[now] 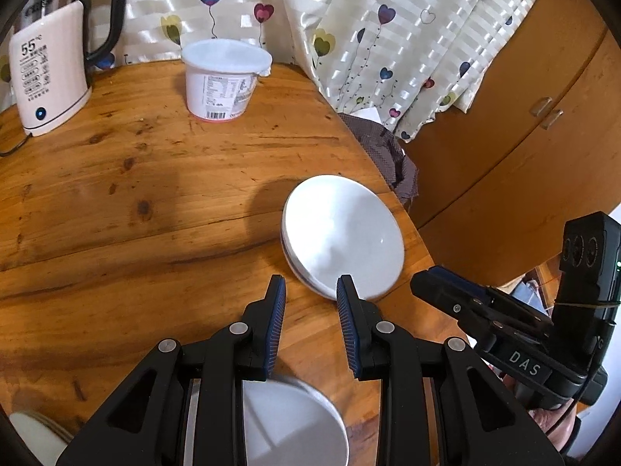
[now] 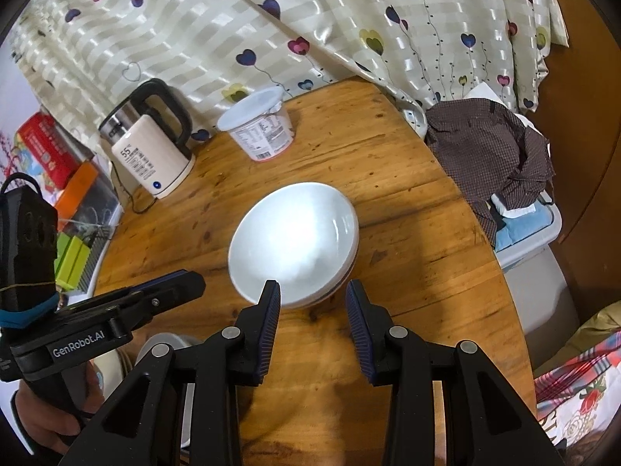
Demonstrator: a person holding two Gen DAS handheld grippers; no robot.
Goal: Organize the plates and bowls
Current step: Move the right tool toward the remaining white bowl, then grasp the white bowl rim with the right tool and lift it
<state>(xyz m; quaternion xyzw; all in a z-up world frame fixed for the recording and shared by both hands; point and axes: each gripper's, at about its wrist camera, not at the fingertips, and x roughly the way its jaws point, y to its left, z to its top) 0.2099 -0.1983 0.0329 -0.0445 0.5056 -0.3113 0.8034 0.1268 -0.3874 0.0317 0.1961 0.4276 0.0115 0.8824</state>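
Observation:
A stack of white bowls (image 1: 343,233) sits near the right edge of the round wooden table (image 1: 136,194); it also shows in the right wrist view (image 2: 293,237). My left gripper (image 1: 310,291) is open and empty, just short of the stack's near rim. My right gripper (image 2: 312,297) is open and empty, its left finger over the stack's near rim. A white dish (image 1: 295,423) lies under the left gripper. Another white dish edge (image 1: 27,435) shows at the bottom left.
A white kettle (image 1: 46,73) and a white lidded tub (image 1: 223,77) stand at the table's far side. A heart-patterned curtain (image 2: 310,19) hangs behind. Clothes lie on a bin (image 2: 493,163) right of the table. Boxes (image 2: 46,155) stand at the left.

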